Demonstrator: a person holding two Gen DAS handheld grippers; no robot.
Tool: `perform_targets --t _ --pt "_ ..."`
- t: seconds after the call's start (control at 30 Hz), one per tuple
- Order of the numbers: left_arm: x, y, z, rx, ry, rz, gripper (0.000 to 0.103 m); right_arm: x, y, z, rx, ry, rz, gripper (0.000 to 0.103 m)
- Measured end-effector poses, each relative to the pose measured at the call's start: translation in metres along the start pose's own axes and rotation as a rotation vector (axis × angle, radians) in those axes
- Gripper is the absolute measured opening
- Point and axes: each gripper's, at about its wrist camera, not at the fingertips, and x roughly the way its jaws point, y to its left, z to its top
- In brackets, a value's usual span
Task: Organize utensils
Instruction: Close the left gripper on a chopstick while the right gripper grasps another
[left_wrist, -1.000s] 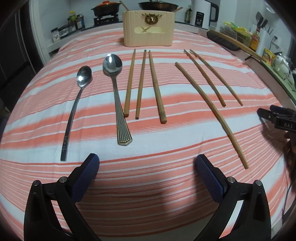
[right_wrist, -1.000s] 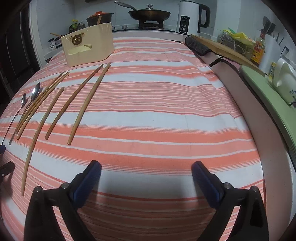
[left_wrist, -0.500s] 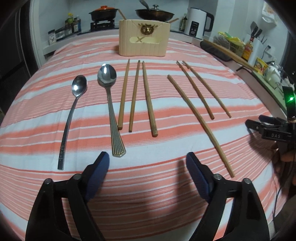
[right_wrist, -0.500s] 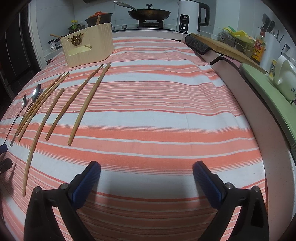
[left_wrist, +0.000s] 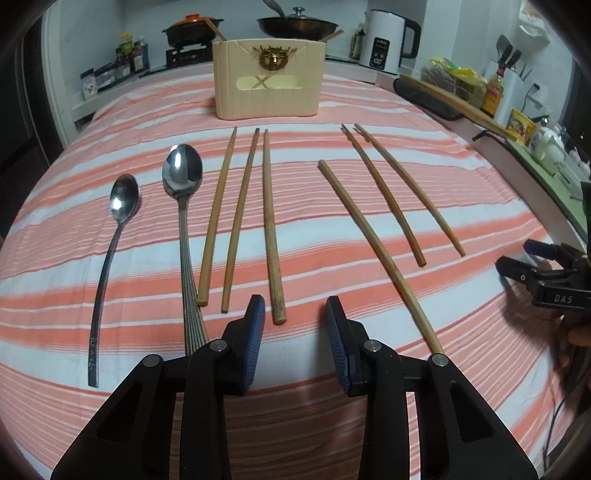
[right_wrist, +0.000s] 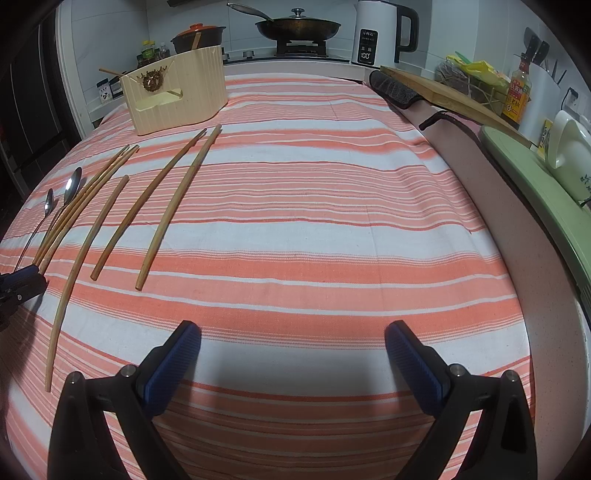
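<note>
left wrist: kettle (left_wrist: 386, 40) behind utensil box (left_wrist: 269, 79)

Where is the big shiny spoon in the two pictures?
Left wrist view: big spoon lies left of centre, second from the left, beside the small spoon.
Right wrist view: big spoon sits tiny at the far left edge.
Shared landmark: the beige holder at the table's far end.

The desk's cloth (left_wrist: 369, 96) carries orange and white stripes. Two spoons (left_wrist: 183, 177) are shiny silver, the chopsticks (left_wrist: 267, 225) tan. The holder box (left_wrist: 269, 85) is pale cream with a brass-coloured emblem. Each claw (left_wrist: 295, 321) is black with ribbed blue pads (right_wrist: 173, 365).
</note>
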Motion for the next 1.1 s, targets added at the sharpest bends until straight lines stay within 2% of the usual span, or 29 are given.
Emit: perform_targets --t 0.07,0.1,0.17,0.27,0.33,0.4,0.43,0.5,0.57,0.6,0.67,0.73,0.87,1.03,1.07,1.1 --pt "0.001 -0.003 0.0 0.012 -0.003 0.006 0.029 -0.002 0.004 0.001 -0.012 0.009 -0.004 0.103" --pt "0.002 -0.004 0.001 0.017 -0.004 0.008 0.027 -0.004 0.01 0.002 -0.025 0.02 0.024 0.103" --pt "0.002 -0.004 0.002 0.018 -0.003 0.002 0.017 -0.011 0.024 0.004 -0.055 0.016 0.104 0.102" --pt "0.003 -0.004 0.003 0.011 -0.004 -0.007 0.013 -0.018 0.049 0.012 -0.104 -0.02 0.183 0.101" --pt "0.004 -0.004 0.004 0.009 -0.004 -0.007 0.012 -0.016 0.062 0.018 -0.133 -0.034 0.188 0.091" --pt "0.004 -0.005 0.004 0.009 -0.004 -0.006 0.012 -0.007 0.07 0.025 -0.141 -0.015 0.205 0.072" --pt "0.004 -0.005 0.004 0.009 -0.004 -0.006 0.012 -0.003 0.072 0.026 -0.14 -0.006 0.21 0.069" --pt "0.004 -0.005 0.004 0.008 -0.004 -0.009 0.012 0.004 0.078 0.029 -0.149 -0.002 0.217 0.047" --pt "0.005 -0.006 0.005 0.008 -0.003 -0.017 0.009 0.007 0.083 0.029 -0.174 -0.015 0.192 0.037" --pt "0.006 -0.007 0.007 0.01 -0.003 -0.02 0.009 0.008 0.084 0.029 -0.18 -0.019 0.171 0.023" --pt "0.008 -0.009 0.009 0.021 -0.003 -0.026 0.007 0.009 0.076 0.031 -0.142 -0.024 0.146 0.007" --pt "0.01 -0.013 0.011 0.04 -0.002 -0.033 0.005 0.009 0.062 0.031 -0.085 -0.022 0.135 0.005" --pt "0.01 -0.022 0.011 0.099 0.0 -0.06 0.005 0.003 0.032 0.025 -0.013 -0.028 0.047 0.006" --pt "0.008 -0.01 0.012 0.038 0.009 -0.064 0.011 -0.004 0.007 0.018 0.008 -0.035 0.027 0.007" --pt "0.007 -0.007 0.011 0.029 0.009 -0.063 0.02 -0.006 0.004 0.017 0.007 -0.036 0.037 0.01" --pt "0.005 -0.005 0.01 0.025 0.008 -0.062 0.027 -0.008 0.001 0.016 0.007 -0.039 0.047 0.025"
